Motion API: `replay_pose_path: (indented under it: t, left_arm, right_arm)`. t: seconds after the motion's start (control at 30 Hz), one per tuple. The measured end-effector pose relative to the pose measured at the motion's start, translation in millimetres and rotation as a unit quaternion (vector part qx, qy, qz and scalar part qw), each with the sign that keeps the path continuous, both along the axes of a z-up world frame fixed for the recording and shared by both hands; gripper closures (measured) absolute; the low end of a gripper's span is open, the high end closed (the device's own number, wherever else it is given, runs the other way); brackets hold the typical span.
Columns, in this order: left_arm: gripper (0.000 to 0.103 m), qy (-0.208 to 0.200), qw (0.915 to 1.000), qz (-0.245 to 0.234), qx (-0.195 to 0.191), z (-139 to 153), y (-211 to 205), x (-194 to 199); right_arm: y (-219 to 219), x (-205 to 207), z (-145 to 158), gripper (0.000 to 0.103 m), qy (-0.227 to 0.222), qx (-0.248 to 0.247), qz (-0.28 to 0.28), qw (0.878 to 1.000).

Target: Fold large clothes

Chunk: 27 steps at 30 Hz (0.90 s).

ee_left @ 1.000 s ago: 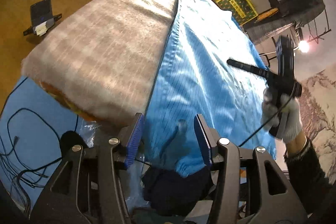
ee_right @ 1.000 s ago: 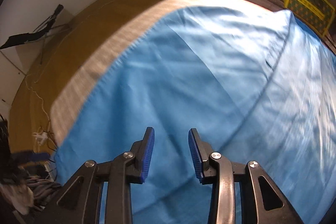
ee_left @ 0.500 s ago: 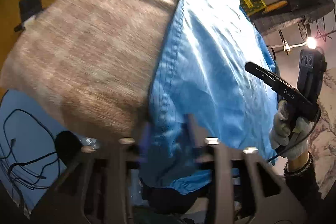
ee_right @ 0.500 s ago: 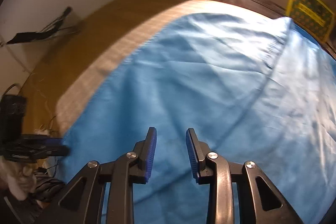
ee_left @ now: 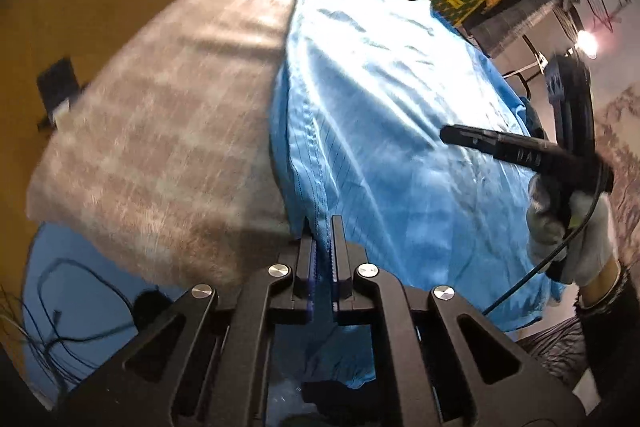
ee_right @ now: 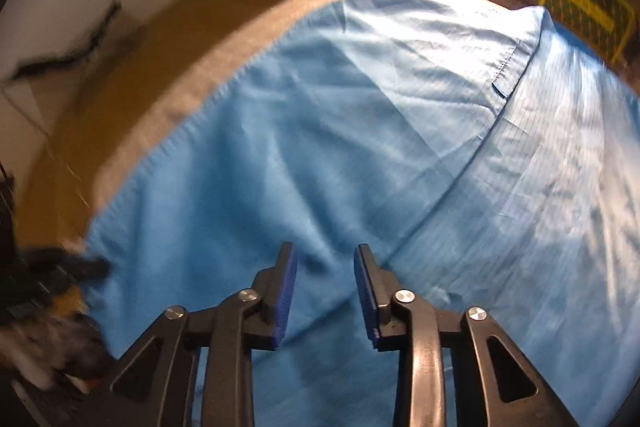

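left gripper is clamped tight on the hem of the big light-blue fabric garment, right gripper hangs parted over it, grabbing nothing

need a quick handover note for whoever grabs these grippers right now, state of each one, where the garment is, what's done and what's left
Left gripper: shut on the stitched side edge of the blue garment, near the close corner.
Right gripper: open, empty, hovering over the garment's middle, beside a long crease.
Garment: spread mostly flat on the grey blanket that covers the table; its near end hangs over the edge.
Done: garment laid out, left edge gripped.
Left: no fold shows yet. Probably take a second hold with the right gripper, then carry the edge across and go on folding.
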<state>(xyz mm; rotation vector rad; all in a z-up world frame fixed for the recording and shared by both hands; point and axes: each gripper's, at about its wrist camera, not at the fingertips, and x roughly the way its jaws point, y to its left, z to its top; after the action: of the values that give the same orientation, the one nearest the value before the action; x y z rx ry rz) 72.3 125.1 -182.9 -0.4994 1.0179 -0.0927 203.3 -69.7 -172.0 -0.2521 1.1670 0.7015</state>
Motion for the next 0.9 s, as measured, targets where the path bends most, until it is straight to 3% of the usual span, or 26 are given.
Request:
replay_pose_path:
  t: [0.13,0.23,0.33,0.6,0.73,0.9]
  left_arm:
    - [0.1,-0.042,0.998,-0.026,0.039,22,-22,-1]
    - [0.1,-0.059,0.9948,-0.049,0.067,30,-38,0]
    - [0.1,-0.066,0.9923,-0.067,0.081,31,-50,-1]
    - [0.101,-0.073,0.9885,-0.086,0.101,31,-62,2]
    - [0.101,-0.075,0.9874,-0.091,0.106,30,-63,1]
    - [0.101,-0.073,0.9872,-0.096,0.105,30,-65,0]
  right_arm:
    - [-7,7,21,0.061,0.035,0.071,-0.027,0.996]
    - [5,15,36,0.052,0.041,0.093,-0.034,0.994]
    - [26,22,48,0.051,0.041,0.093,-0.036,0.994]
    - [107,66,55,0.05,0.038,0.043,-0.012,0.998]
    - [144,83,35,0.051,0.041,0.013,-0.003,0.999]
    - [179,92,2,0.051,0.027,-0.059,0.002,0.998]
